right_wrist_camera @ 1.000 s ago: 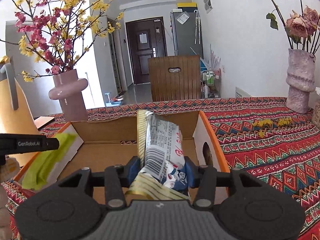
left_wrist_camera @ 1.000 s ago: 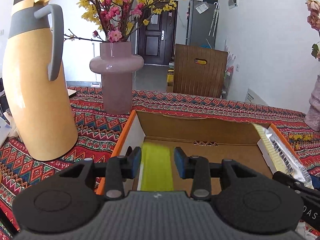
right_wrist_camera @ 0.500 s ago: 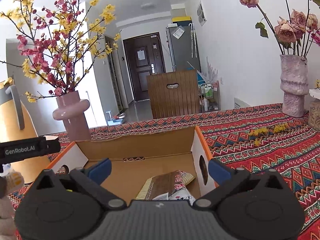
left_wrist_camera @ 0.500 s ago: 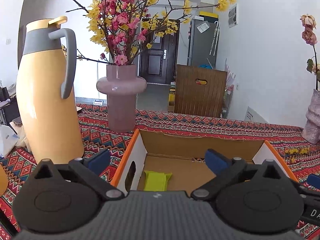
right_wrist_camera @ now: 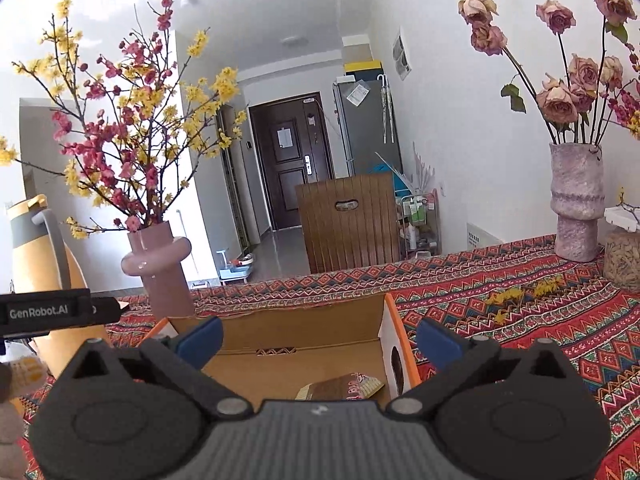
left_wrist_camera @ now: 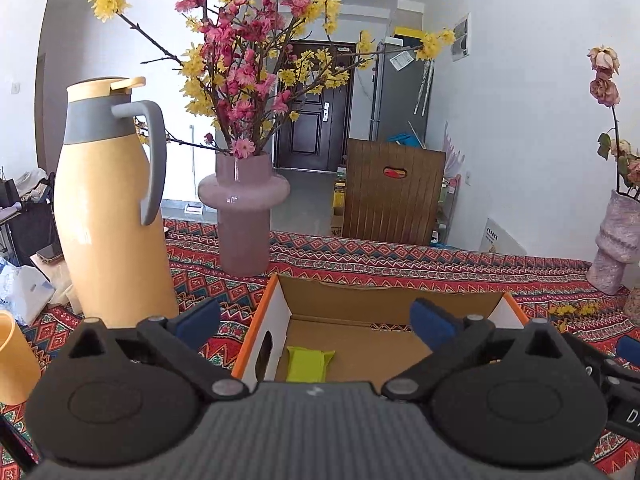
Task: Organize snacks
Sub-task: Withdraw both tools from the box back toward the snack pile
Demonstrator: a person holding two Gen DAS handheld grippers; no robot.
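Observation:
An open cardboard box [left_wrist_camera: 376, 304] with orange outer walls sits on the patterned tablecloth; it also shows in the right wrist view [right_wrist_camera: 320, 320]. A lime-green snack packet [left_wrist_camera: 308, 363] lies on the box floor at its left side. A brown and silver snack packet [right_wrist_camera: 340, 387] lies on the floor at its right side. My left gripper [left_wrist_camera: 316, 322] is open and empty, raised above the near side of the box. My right gripper [right_wrist_camera: 318, 338] is open and empty, also raised above the near side.
A tall yellow thermos jug [left_wrist_camera: 108, 208] and a pink vase of blossoms [left_wrist_camera: 244, 216] stand left of the box. A rough mauve vase of dried roses [right_wrist_camera: 576, 208] stands at the far right. A yellow cup [left_wrist_camera: 14, 360] sits at the near left.
Both grippers opened and let their packets drop into the box, then rose and drew back. The green packet and the brown packet now lie on the box floor.

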